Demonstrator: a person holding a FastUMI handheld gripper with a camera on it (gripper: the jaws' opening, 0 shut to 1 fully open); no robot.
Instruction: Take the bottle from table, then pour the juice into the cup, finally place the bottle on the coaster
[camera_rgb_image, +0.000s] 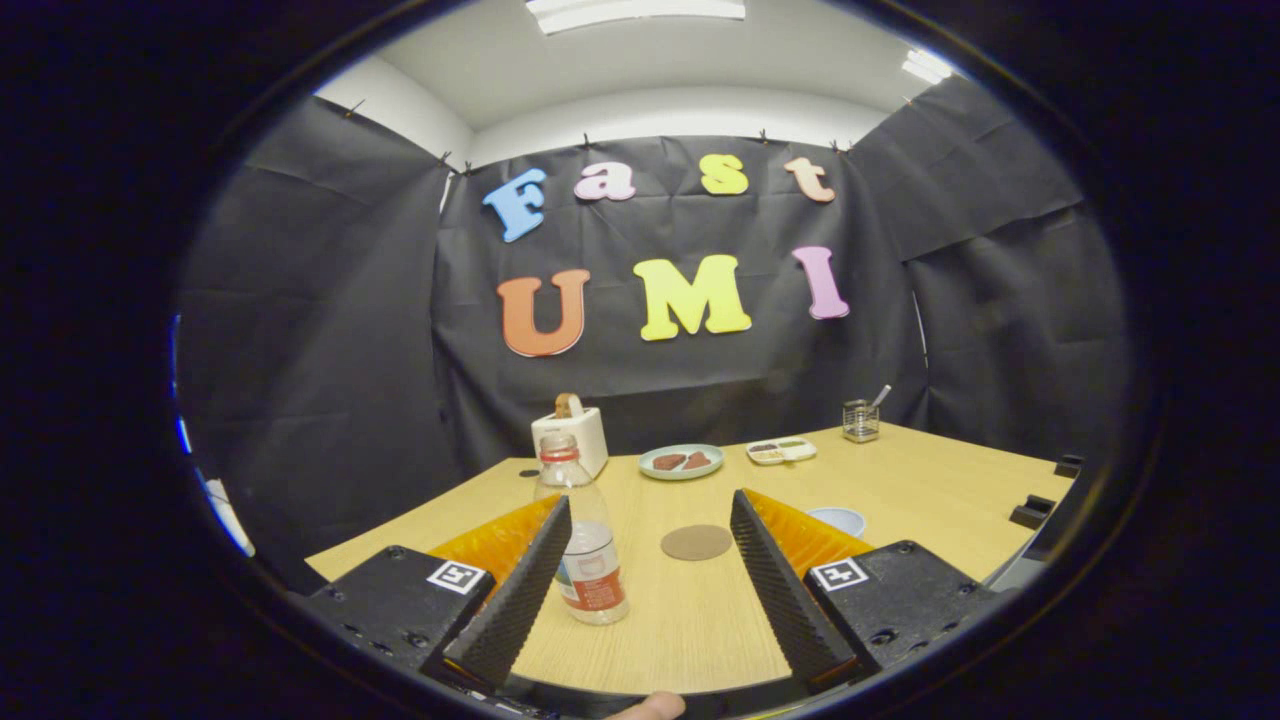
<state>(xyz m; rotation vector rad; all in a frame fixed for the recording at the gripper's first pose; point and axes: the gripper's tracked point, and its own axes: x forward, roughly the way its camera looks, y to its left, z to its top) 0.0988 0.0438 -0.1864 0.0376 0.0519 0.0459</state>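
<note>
Toward the lower left of the frame, the bottle (583, 535) stands upright on the table (930, 480), just beside the inner edge of the left finger and not yet touched by either. The gripper (650, 510) is released, its fingers spread wide with bare tabletop between them. To do the grasp well, I judge it should shift left so the bottle sits centred in the gap, then advance and close on the body around the label rather than the narrow neck (a clear plastic wall may flex, so a firm, level squeeze seems wise).

Centre frame, beyond the fingertips, lies the round coaster (696, 542). To the right, partly hidden behind the right finger, is the cup (840, 520).

The surface is pale wood-grain laminate. Farther back, from left to right, stand a white toaster (575, 432), a plate (681, 461), a small tray (781, 450) and a wire holder (860, 420). Black cloth walls enclose the booth under a white ceiling with strip lights.
</note>
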